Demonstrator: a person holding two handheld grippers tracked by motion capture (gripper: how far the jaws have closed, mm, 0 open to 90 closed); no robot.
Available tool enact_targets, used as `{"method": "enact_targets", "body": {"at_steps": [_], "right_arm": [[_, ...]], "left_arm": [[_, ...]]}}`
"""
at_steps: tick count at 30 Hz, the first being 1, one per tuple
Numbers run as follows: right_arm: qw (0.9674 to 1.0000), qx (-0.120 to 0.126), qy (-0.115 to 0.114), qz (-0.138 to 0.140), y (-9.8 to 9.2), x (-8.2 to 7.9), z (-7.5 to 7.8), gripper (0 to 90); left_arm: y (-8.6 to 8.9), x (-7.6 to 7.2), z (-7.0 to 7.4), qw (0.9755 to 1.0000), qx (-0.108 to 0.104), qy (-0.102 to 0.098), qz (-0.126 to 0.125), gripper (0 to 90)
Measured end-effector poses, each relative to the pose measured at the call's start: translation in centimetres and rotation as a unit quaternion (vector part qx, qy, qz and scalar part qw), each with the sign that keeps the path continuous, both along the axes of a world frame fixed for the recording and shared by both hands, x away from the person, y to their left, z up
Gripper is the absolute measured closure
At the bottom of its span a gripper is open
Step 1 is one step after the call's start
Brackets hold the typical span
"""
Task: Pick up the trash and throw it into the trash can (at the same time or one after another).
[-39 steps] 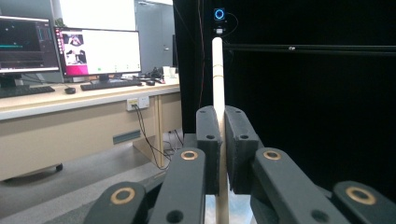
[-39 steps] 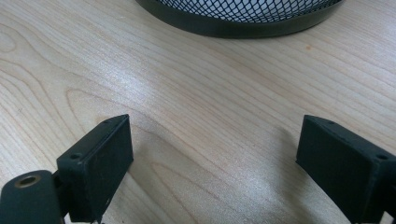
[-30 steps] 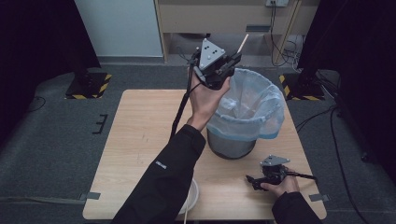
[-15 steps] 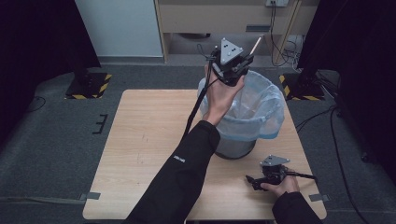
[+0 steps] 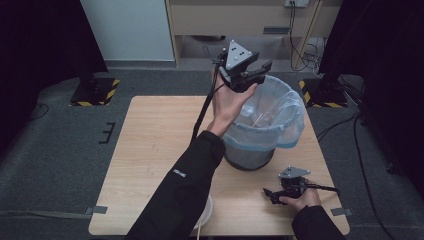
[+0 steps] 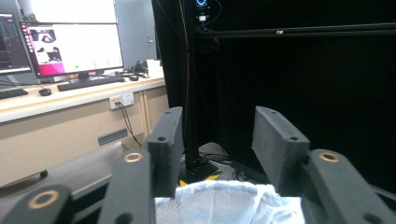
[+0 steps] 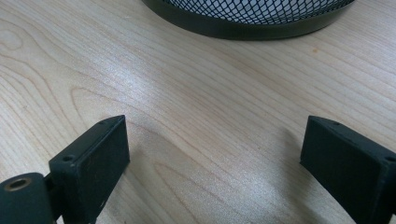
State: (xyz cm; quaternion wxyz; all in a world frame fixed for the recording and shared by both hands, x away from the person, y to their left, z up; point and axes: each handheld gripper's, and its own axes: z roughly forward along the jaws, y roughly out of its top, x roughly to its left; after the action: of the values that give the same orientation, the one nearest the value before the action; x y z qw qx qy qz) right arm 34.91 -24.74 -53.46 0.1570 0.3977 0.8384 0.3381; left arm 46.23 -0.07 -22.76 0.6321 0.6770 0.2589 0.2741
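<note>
Spread jaws marked both grippers, with nothing between them; the left gripper was held up in the left hand above the near-left rim of the bin, a mesh bin lined with a pale blue bag; a thin stick lay inside the bag; the right gripper rested low on the wooden table, near the bin's base, held by the right hand.

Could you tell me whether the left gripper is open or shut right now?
Open: the left gripper shows a clear gap between its jaws, nothing held, above the bin.
</note>
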Motion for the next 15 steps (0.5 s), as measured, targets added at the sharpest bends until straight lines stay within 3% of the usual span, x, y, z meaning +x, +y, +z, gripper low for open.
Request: {"method": "enact_targets", "body": {"at_steps": [9,11,15], "right_arm": [[1.0000,0.002,-0.001,0.000,0.0,0.0,0.0,7.7],[1.0000,0.003,-0.001,0.000,0.0,0.0,-0.1,7.6],[1.0000,0.004,-0.002,0.000,0.0,0.0,-0.1,7.5]], "left_arm": [[4.8,-3.7,-0.1,0.9998,0.010,-0.007,-0.018,37.6],[6.5,-5.1,-1.0,0.9996,0.010,-0.003,-0.027,35.3],[7.9,-6.4,-2.2,0.9994,0.021,0.004,-0.027,34.9]]}}
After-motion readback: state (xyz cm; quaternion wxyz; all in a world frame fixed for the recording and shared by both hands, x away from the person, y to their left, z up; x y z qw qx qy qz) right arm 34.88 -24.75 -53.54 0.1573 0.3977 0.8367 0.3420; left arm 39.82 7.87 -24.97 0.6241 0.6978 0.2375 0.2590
